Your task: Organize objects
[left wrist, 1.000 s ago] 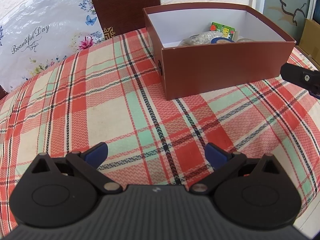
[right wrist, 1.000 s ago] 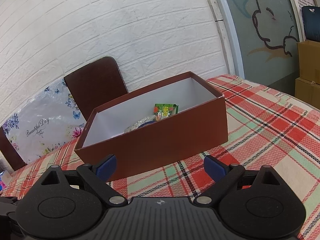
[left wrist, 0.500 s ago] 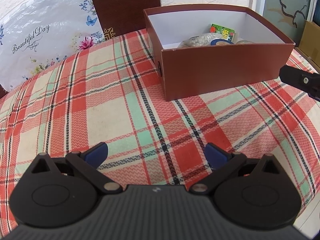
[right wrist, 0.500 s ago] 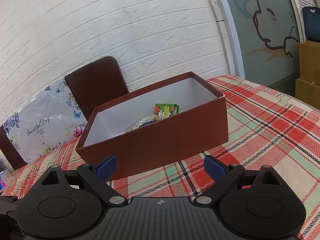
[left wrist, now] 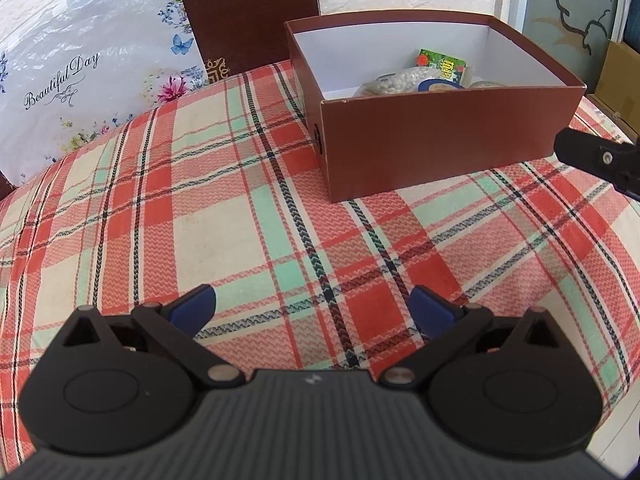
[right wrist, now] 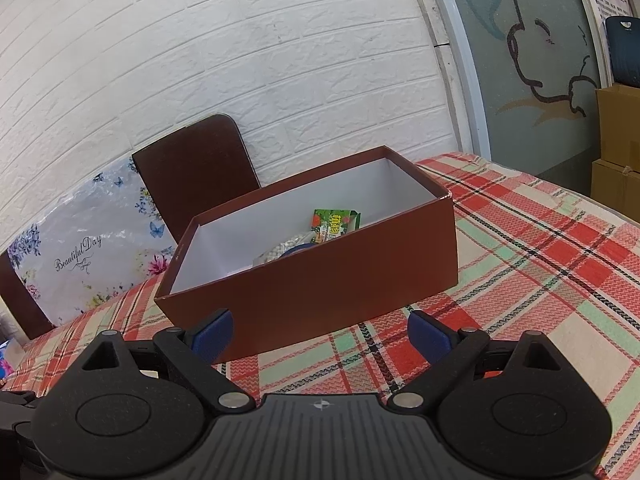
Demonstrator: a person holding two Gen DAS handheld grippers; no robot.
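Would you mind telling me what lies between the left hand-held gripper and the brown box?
Only bare plaid tablecloth, seen in the left wrist view; the open left hand-held gripper is well short of the brown box.

Two black grippers, left gripper (left wrist: 312, 304) and right gripper (right wrist: 320, 330): ribbed housings, round pivot discs, silver screws, blue-padded jaws.

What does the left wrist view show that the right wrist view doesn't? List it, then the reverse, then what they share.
Only the left wrist view: the right gripper's black tip at the picture's right edge, and the wide bare stretch of plaid tablecloth left of the box.

Only the right wrist view: the white brick wall, the cartoon mural and stacked cardboard boxes.

Both: the open brown box holding a green packet, the brown chair back and the floral "Beautiful Day" bag. Each gripper's jaws stand open and empty.
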